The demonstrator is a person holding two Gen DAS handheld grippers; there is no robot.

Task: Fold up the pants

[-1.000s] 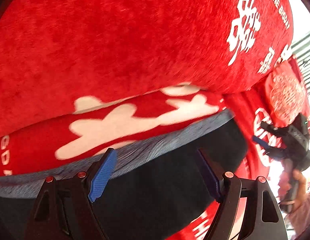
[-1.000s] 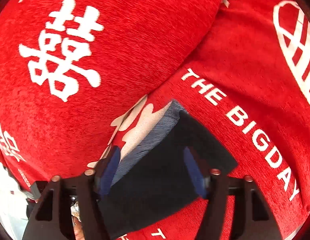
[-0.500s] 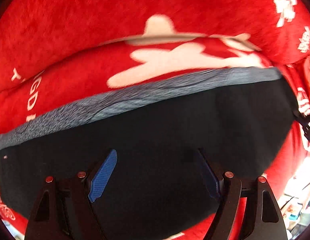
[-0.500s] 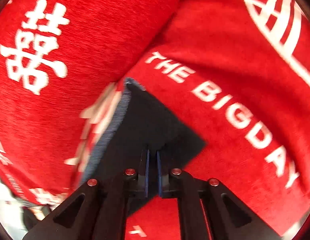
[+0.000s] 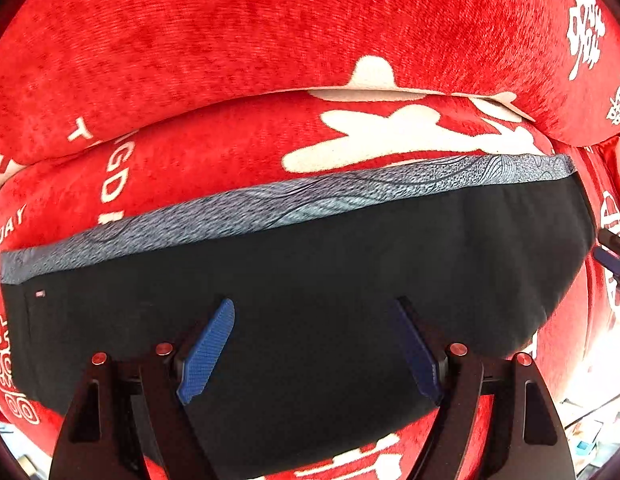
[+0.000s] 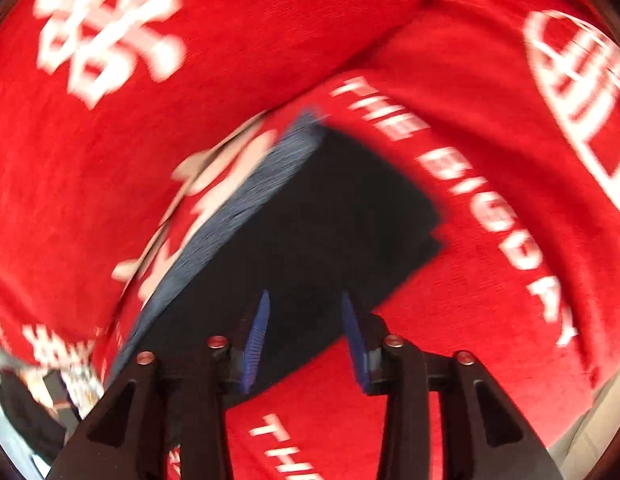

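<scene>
The folded black pants [image 5: 330,280] lie flat on a red seat cushion, with a grey-blue patterned waistband [image 5: 270,204] along the far edge. My left gripper [image 5: 314,312] is open and empty just above the near part of the pants. In the right wrist view the same pants [image 6: 330,216] show as a dark rectangle with the waistband [image 6: 250,208] on the left. My right gripper [image 6: 304,300] is partly open over the near edge of the pants and holds nothing. The right wrist view is blurred by motion.
A red back cushion [image 5: 270,40] with white characters rises behind the pants. The red seat cover [image 6: 510,200] carries white lettering to the right of the pants. The right gripper's tip [image 5: 610,260] shows at the far right edge of the left wrist view.
My right gripper was shut on the pants' near edge half a second ago and has now opened and let go. My left gripper stayed open and pulled back, showing more of the pants.
</scene>
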